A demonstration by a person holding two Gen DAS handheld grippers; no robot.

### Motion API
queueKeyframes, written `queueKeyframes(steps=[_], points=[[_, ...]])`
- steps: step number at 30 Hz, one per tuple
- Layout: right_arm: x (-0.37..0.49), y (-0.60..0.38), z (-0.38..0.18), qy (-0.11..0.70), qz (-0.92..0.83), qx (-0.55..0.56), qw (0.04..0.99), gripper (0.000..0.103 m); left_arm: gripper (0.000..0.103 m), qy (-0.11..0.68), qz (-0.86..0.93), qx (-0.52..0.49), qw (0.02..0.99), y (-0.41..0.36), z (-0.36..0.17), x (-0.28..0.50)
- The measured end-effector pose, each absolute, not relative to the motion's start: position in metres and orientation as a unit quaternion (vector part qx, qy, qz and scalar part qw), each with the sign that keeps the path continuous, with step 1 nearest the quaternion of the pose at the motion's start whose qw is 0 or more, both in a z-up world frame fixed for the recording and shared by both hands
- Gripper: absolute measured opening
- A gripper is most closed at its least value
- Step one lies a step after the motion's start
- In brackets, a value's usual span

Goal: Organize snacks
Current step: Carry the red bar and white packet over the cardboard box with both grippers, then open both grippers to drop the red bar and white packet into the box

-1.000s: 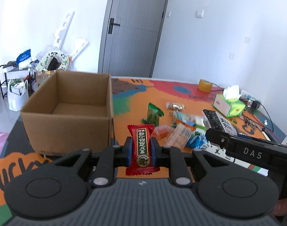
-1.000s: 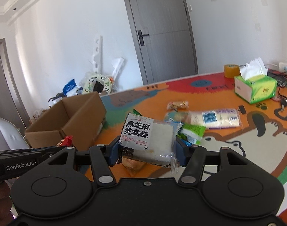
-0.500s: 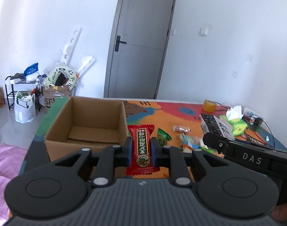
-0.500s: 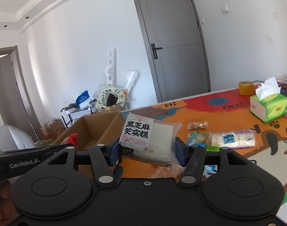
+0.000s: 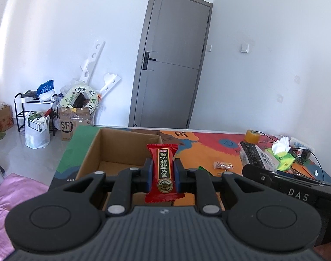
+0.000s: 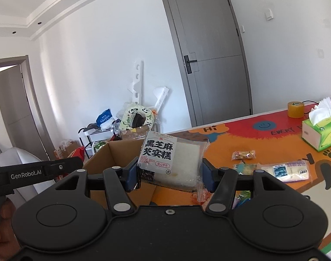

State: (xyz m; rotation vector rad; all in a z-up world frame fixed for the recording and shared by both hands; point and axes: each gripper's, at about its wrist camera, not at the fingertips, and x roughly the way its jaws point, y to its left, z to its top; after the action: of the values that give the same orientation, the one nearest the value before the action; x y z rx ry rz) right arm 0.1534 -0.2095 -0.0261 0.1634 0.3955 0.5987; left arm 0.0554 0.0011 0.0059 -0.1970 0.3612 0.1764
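- Setting: a white-walled room with a grey door (image 5: 172, 63); the work surface is a table (image 6: 280, 198) under a bright cartoon-print cover, with floor clutter beyond its far edge.
- Container: an open cardboard box (image 5: 96, 152) stands on the table ahead of both tools. As much of its floor as shows is bare; the rest is hidden behind the tools.
- Left gripper (image 5: 162, 173): jaws closed on a red candy wrapper (image 5: 162, 171), held upright and pinched across its narrow width. The wrapper is clear of the table, in line with the box's right half.
- Right gripper (image 6: 169, 171): jaws about half spread, clamped on a clear-wrapped rice cake packet (image 6: 172, 159) with a white label. The packet sits slightly tilted and is off the table, near the box's right wall.
- Remaining items: a small snack packet (image 6: 243, 154) and a long pale packet (image 6: 289, 170) lie loose on the table, well apart from the box. A tissue box (image 6: 319, 133) and a tape roll (image 6: 295, 109) stand further right.
- Step in hand: transfer. Both items are gripped and carried toward the box; neither is released yet.
- Next move, as judged: bring each gripper over the box opening, lower it inside the walls, then release. Stagger the two drops so the tools do not collide over the narrow opening.
- Caution: the rice cake packet is slack film; it may catch on the box rim.
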Motion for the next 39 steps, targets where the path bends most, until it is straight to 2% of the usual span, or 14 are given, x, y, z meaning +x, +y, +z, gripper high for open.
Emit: queueKeyframes(steps=[25, 37, 39], points=[[0.186, -0.141, -0.023, 0.201, 0.349, 0.083, 0.911, 0.057, 0.019, 0.184, 0.130, -0.134, 0.965, 0.071, 0.003, 0.097], [0.199, -0.106, -0.030, 0.226, 0.363, 0.081, 0.900, 0.057, 0.019, 0.231, 0.128, -0.159, 0.951, 0.093, -0.017, 0.123], [0.199, -0.104, -0.032, 0.232, 0.363, 0.080, 0.899, 0.057, 0.024, 0.241, 0.131, -0.170, 0.947, 0.097, -0.018, 0.124]])
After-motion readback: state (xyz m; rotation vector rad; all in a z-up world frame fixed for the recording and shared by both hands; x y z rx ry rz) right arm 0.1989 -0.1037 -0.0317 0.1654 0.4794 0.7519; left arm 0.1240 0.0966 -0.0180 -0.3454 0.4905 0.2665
